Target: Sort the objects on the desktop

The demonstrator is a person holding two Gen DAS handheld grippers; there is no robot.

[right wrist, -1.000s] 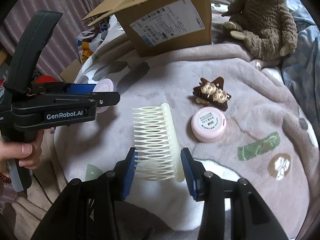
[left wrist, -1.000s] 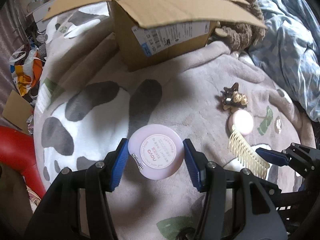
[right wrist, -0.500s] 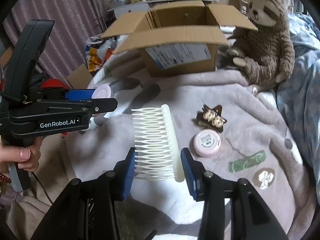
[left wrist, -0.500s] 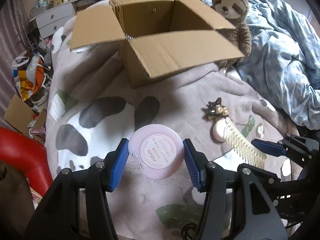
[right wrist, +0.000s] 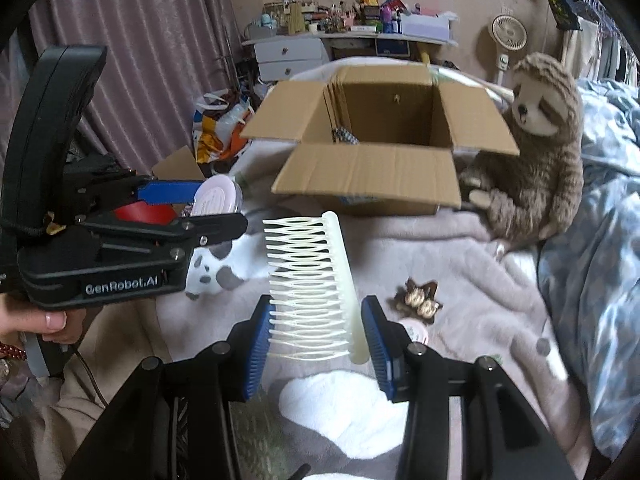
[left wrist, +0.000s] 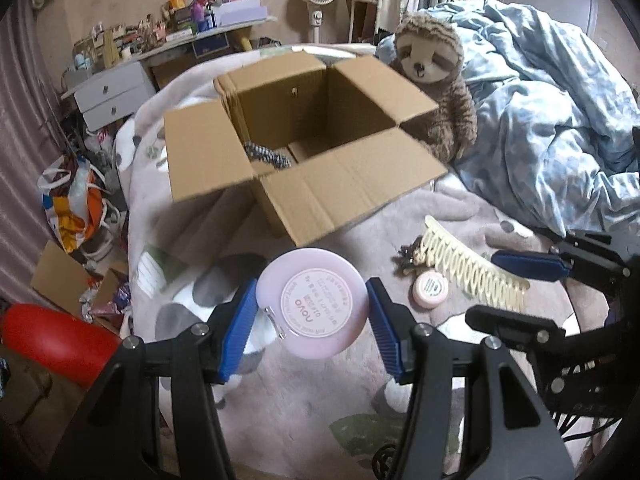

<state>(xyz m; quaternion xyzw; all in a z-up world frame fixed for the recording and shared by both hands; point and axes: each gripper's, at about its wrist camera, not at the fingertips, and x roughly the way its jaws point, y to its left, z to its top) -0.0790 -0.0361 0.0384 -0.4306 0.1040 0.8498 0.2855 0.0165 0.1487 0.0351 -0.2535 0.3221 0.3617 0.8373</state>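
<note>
Hidden or unclear: inside the open brown cardboard box only the end of a dark patterned item shows at the left inner corner; it cannot be identified. In the right wrist view the small pink round tin on the blanket is mostly hidden behind the right gripper's finger, and the dark brown star-shaped hair clip is blurred. The print on the large disc is too small to read. Only the fingertips of the person's left hand show at the frame edge.

Left gripper: jaws about half open, blue pads pressed on opposite edges of a pale pink round flat case, held clear above the grey-and-white cow-patterned fleece blanket, its labelled face towards the camera.

Right gripper: jaws somewhat under half open, clamped across the near end of a cream plastic wide-toothed comb, also held off the blanket. The comb's long axis runs away from the gripper towards the box; its spine lies on the right, teeth pointing left.

A brown plush sloth sits just right of the box, touching its flap.
</note>
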